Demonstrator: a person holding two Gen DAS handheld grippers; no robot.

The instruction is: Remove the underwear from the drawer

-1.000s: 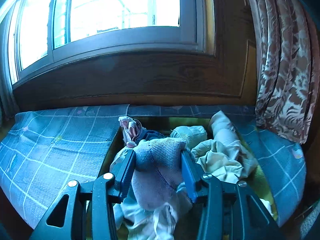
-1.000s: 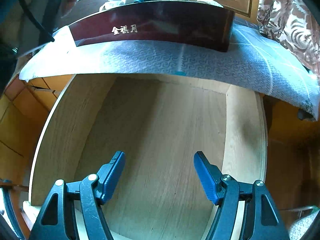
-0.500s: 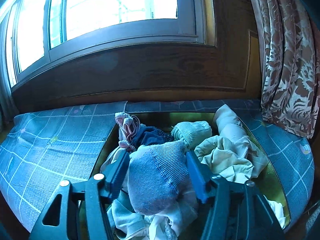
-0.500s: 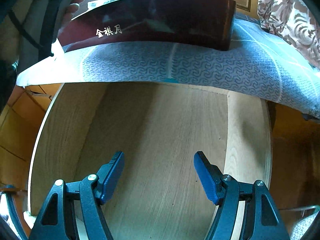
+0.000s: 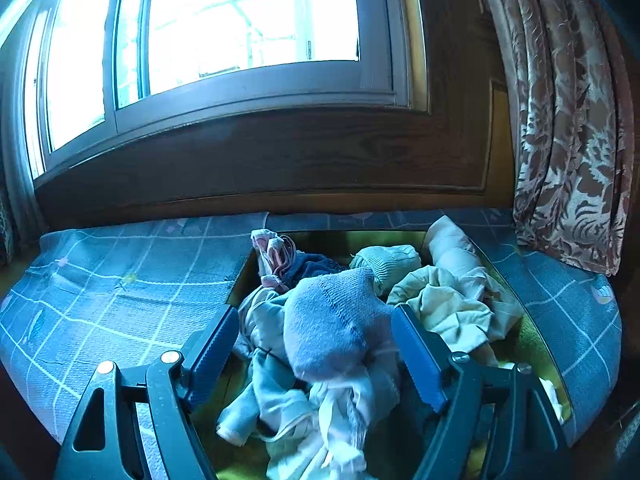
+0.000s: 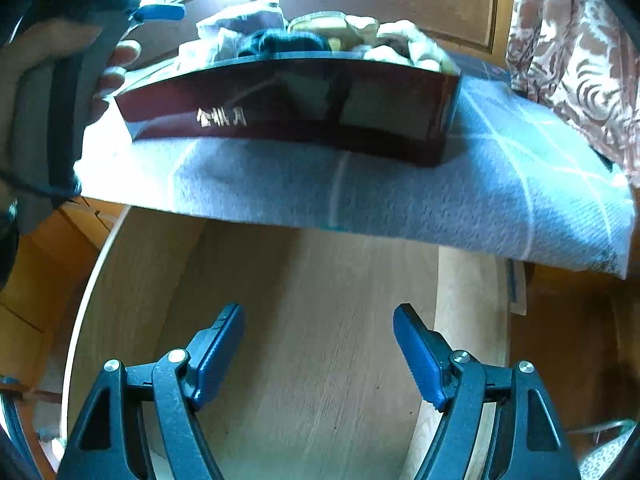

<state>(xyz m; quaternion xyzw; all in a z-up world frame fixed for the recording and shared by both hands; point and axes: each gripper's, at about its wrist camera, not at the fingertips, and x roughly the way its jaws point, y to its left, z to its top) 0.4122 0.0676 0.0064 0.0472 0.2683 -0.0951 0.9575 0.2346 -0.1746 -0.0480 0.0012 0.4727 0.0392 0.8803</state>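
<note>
A red lacquered box [image 6: 300, 108] with gold characters stands on a blue checked cloth [image 6: 400, 192] and holds a heap of small garments. On top of that heap lies a lavender knitted piece of underwear [image 5: 336, 328]. My left gripper [image 5: 316, 344] straddles it with its jaws opening; the left pad stands well off the fabric, and the right pad is just beside it. My right gripper [image 6: 320, 344] hovers over the bare wooden drawer [image 6: 320, 300]; its jaws are opening too, and nothing is between them.
Other garments fill the box: a cream piece [image 5: 448, 304], a mint knitted one [image 5: 388, 260], a navy one [image 5: 312, 268]. A window [image 5: 240, 28] and a wood panel rise behind it, and a patterned curtain [image 5: 572, 140] hangs at the right. A person's hand [image 6: 40, 80] holds the left gripper.
The left jaws have spread apart and let go of the lavender piece, which now rests on the heap. The right gripper has lifted a little, so the box looks nearer.
</note>
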